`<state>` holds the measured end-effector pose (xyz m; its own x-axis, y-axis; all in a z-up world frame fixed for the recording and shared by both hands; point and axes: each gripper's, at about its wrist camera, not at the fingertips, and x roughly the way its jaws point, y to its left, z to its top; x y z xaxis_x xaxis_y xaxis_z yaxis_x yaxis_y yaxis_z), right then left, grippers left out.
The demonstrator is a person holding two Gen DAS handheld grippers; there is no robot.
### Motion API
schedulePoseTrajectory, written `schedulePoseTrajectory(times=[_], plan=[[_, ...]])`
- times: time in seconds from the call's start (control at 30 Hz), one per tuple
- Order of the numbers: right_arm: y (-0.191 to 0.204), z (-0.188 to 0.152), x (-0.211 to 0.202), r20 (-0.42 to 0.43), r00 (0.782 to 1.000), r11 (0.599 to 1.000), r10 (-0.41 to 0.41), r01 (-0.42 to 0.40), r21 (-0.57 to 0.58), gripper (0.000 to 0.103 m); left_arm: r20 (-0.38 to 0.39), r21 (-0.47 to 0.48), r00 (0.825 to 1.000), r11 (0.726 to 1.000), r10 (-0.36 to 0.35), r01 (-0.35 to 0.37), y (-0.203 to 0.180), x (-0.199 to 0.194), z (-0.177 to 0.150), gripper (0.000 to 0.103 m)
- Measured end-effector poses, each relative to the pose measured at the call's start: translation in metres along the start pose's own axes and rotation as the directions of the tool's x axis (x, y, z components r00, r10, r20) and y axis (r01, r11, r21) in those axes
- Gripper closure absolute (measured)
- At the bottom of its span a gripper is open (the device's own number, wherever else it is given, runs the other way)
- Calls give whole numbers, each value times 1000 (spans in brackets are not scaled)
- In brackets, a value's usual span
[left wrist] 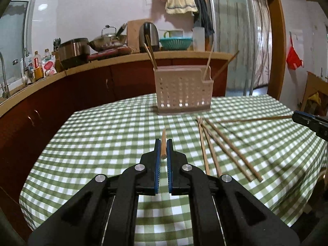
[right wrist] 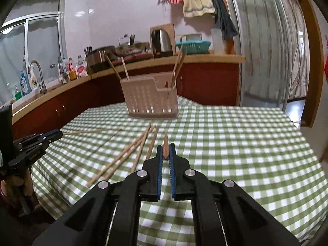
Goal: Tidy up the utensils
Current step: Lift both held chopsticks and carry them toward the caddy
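Note:
My left gripper (left wrist: pixel 163 141) is shut on a wooden chopstick (left wrist: pixel 164 134) that points ahead above the green checked table (left wrist: pixel 102 143). My right gripper (right wrist: pixel 165 146) is shut on another chopstick (right wrist: pixel 165 139), also pointing forward. Each gripper shows at the edge of the other's view: the right gripper (left wrist: pixel 296 117) with its long chopstick (left wrist: pixel 254 119), and the left gripper (right wrist: pixel 58 133) with its own (right wrist: pixel 92 131). Several loose chopsticks (left wrist: pixel 225 147) (right wrist: pixel 131 151) lie fanned on the cloth between them. A perforated pale basket (left wrist: pixel 182 90) (right wrist: pixel 151 100) stands at the far side with chopsticks upright in it.
Behind the table runs a red-fronted counter (left wrist: pixel 82 78) with a kettle (left wrist: pixel 149 37), pots, bottles and a faucet (right wrist: pixel 38 75). A sliding glass door (right wrist: pixel 266 51) is on the right. The table's right edge (right wrist: pixel 311 143) drops to the floor.

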<state>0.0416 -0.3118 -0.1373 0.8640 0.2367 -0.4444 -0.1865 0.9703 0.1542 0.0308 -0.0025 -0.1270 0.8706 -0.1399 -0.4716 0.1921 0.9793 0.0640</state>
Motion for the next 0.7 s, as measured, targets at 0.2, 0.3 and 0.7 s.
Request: schedulePoseTrajectory(times=[0.2, 0.3, 0.7], plan=[[0, 19, -14, 60, 998, 1000, -10, 10, -10, 96, 30, -51, 1000, 999, -1, 3, 10, -11, 18, 97], [0, 27, -16, 79, 997, 1000, -12, 13, -12, 96, 34, -83, 999, 996, -11, 14, 17, -14, 28, 97], [6, 60, 3, 112, 994, 998, 8, -2, -59, 96, 43, -62, 999, 998, -23, 26, 22, -5, 63, 97]])
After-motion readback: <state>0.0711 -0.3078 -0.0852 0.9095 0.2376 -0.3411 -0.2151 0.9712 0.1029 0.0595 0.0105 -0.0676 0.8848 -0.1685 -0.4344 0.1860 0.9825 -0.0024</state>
